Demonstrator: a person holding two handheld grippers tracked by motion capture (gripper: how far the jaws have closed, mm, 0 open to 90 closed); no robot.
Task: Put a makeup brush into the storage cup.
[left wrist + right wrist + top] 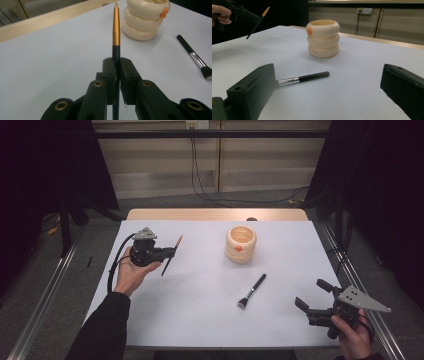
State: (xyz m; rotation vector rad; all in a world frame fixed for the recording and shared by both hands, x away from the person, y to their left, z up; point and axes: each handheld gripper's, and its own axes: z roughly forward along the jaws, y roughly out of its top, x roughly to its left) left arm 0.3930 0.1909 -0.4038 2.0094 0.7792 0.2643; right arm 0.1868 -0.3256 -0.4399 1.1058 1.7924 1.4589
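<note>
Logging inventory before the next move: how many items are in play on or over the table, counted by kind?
Makeup brushes: 2, a slim gold-and-dark brush clamped in the left gripper and a black flat-headed brush lying on the table.
Cream ribbed holder: 1.
Total: 3.

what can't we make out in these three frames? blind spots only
- Inside of the cream ringed holder: the high view shows little past its rim, and the right gripper view sees it side-on.
- Lower end of the slim brush: hidden between the left gripper jaws in the left gripper view.
- Bristle end of the flat makeup brush: behind the right gripper jaw in the right gripper view.
- Small print on the holder: too small to read.
</note>
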